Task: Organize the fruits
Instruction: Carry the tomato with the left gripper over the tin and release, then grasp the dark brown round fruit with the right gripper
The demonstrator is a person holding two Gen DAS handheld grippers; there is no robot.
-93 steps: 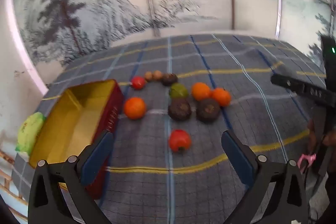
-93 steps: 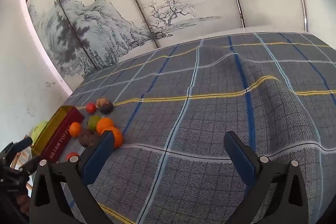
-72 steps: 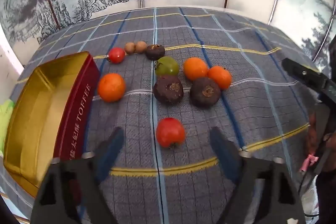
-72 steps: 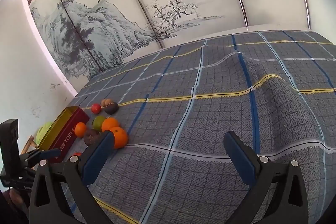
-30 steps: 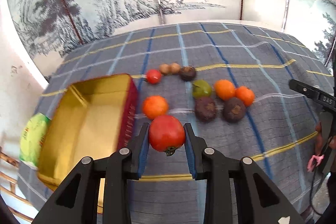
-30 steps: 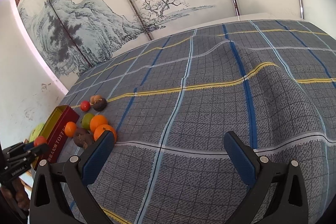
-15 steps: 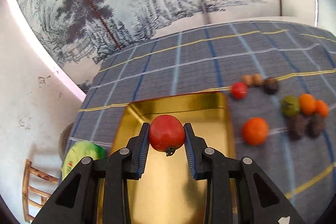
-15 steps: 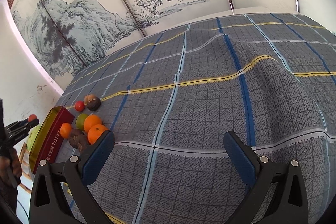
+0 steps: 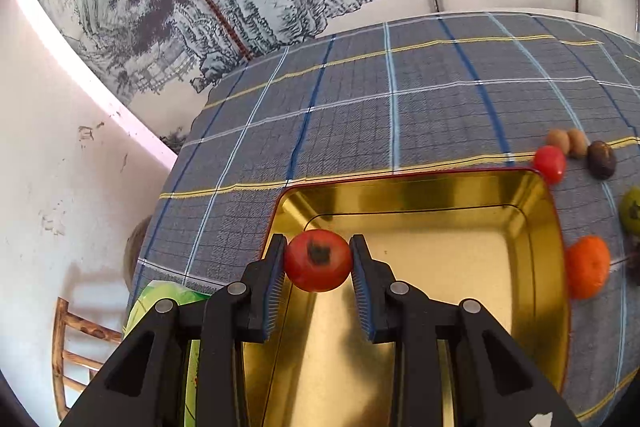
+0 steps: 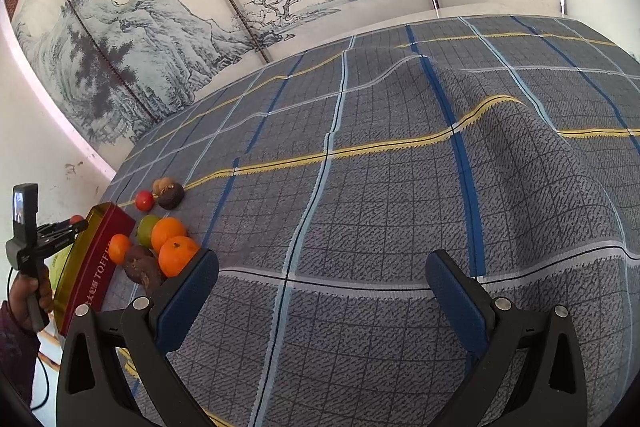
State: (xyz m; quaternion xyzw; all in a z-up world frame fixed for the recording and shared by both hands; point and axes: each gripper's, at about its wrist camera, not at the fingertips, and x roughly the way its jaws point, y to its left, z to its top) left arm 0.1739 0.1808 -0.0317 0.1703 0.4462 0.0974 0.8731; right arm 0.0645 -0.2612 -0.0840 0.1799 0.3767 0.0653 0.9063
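Tomato over the tin, eight fruits on the cloth

The left gripper (image 9: pixel 318 261) clamps one red tomato (image 9: pixel 319 260) above the left part of the gold tin (image 9: pixel 536 291); a second ago it held the fruit over the cloth (image 9: pixel 360 115), right of the tin. Right of the tin lie three oranges (image 10: pixel 177 255), one small tomato (image 10: pixel 144 200), one green fruit (image 10: pixel 145 225) and about three brown fruits (image 10: pixel 139 266), though the far pale pair (image 9: pixel 567 141) may be nuts. The right gripper (image 10: pixel 322 289) hangs spread and empty over bare cloth, unmoved.
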